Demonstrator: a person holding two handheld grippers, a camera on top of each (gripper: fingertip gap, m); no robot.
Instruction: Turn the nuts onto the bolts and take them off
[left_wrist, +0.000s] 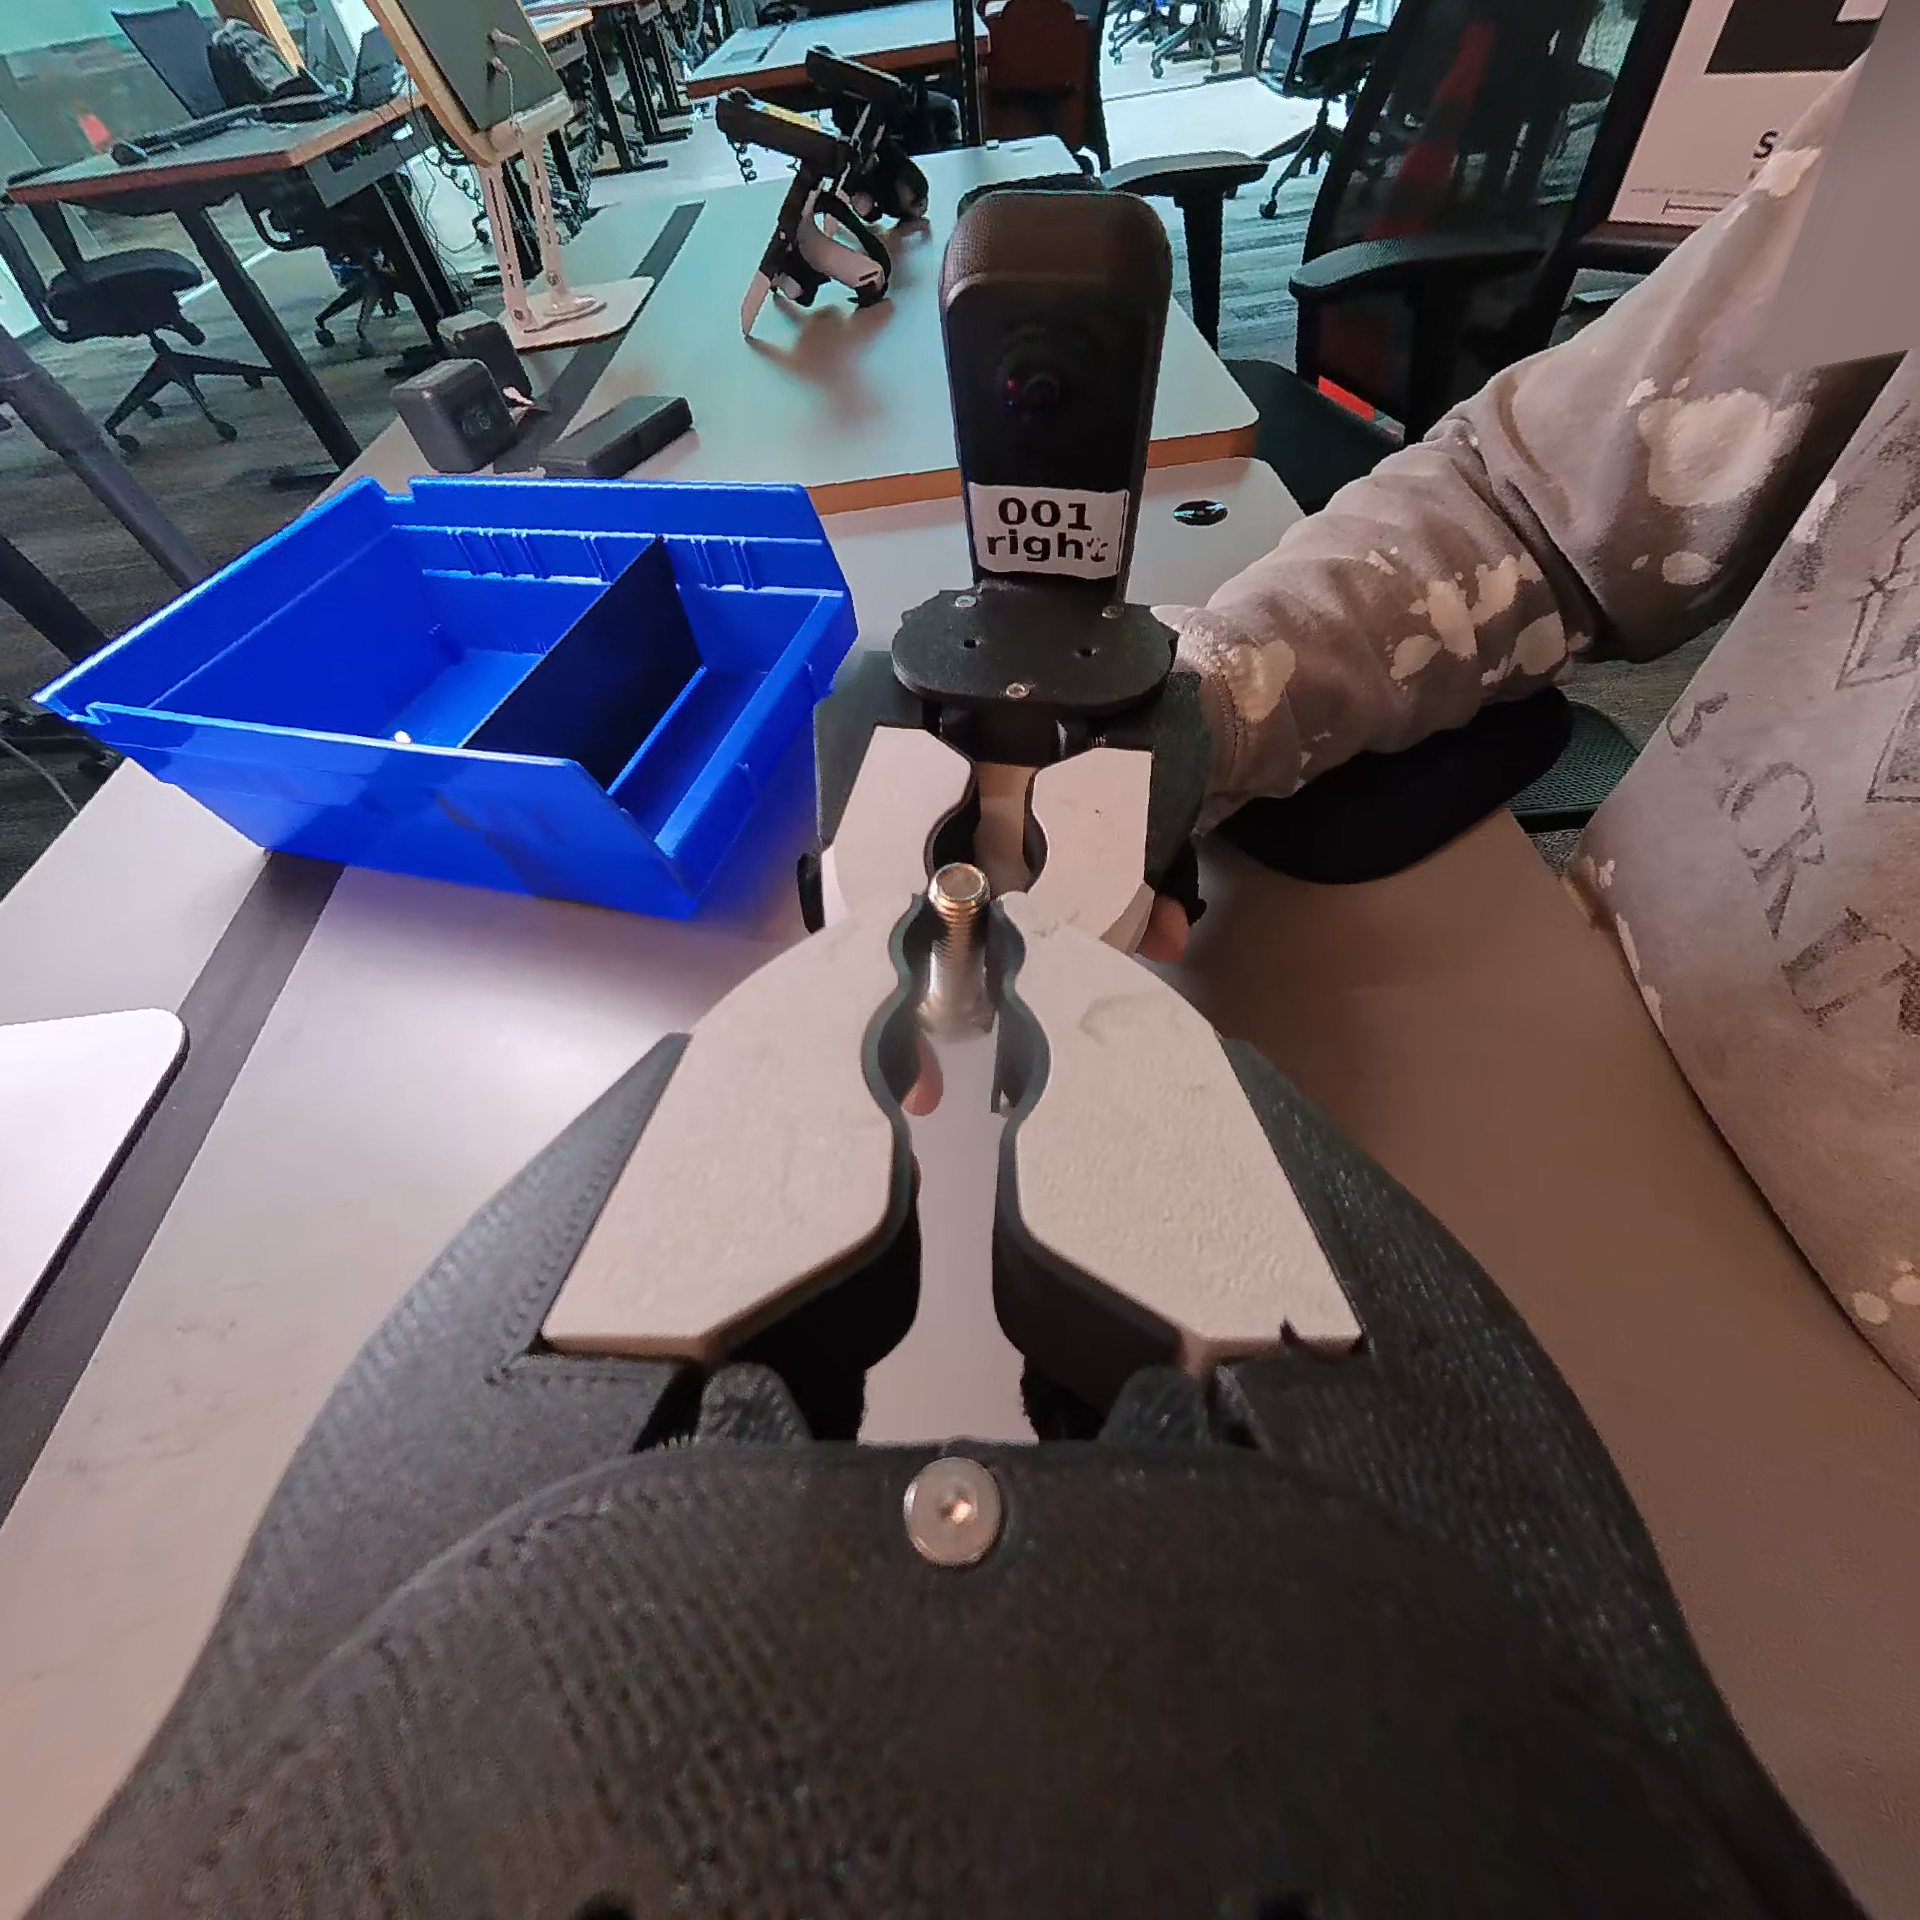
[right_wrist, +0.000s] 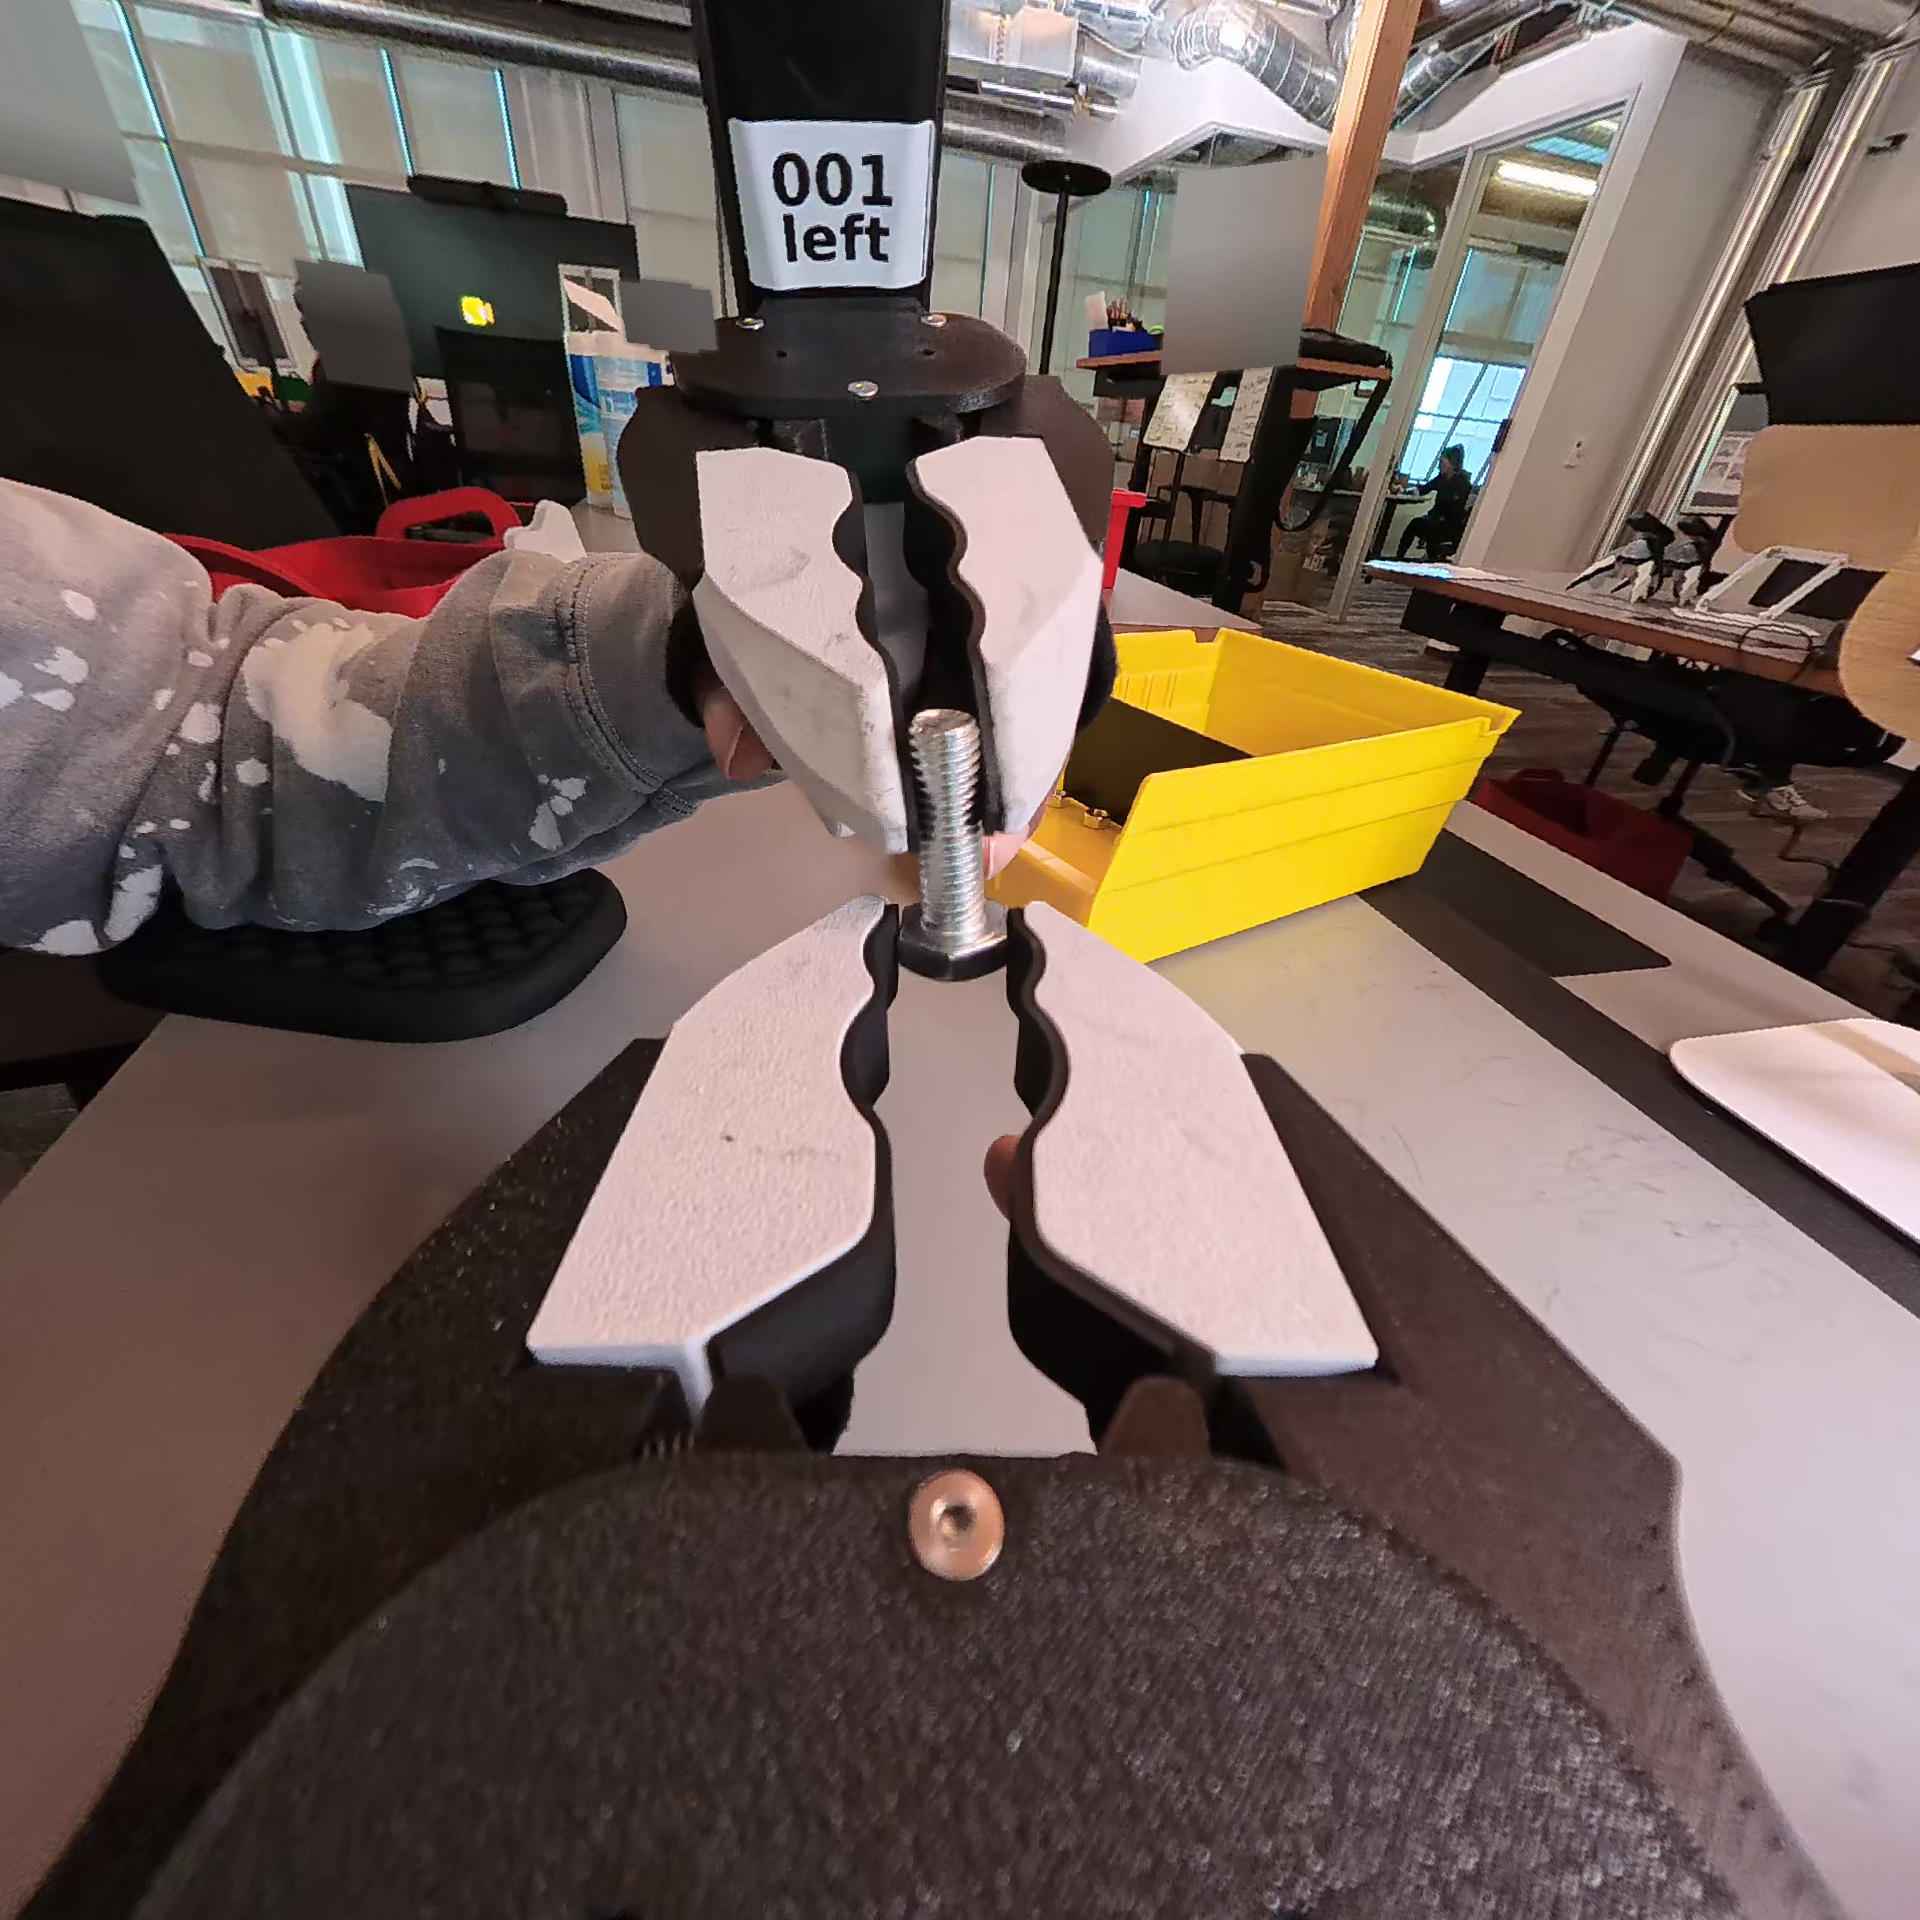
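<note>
Both grippers are meeting over the table (right_wrist: 1455, 1091); the right gripper (right_wrist: 951, 940) is pinching the bolt (right_wrist: 948, 831) at its head; the left gripper (left_wrist: 954, 971) is clamping its threaded shank; a blue bin (left_wrist: 436, 686) is sitting left, a yellow bin (right_wrist: 1278, 790) right.

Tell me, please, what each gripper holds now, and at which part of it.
Both hold one bolt. The left gripper clamps its threaded shank. The right gripper clamps its hex end; I cannot tell whether that is the head or a nut.
</note>
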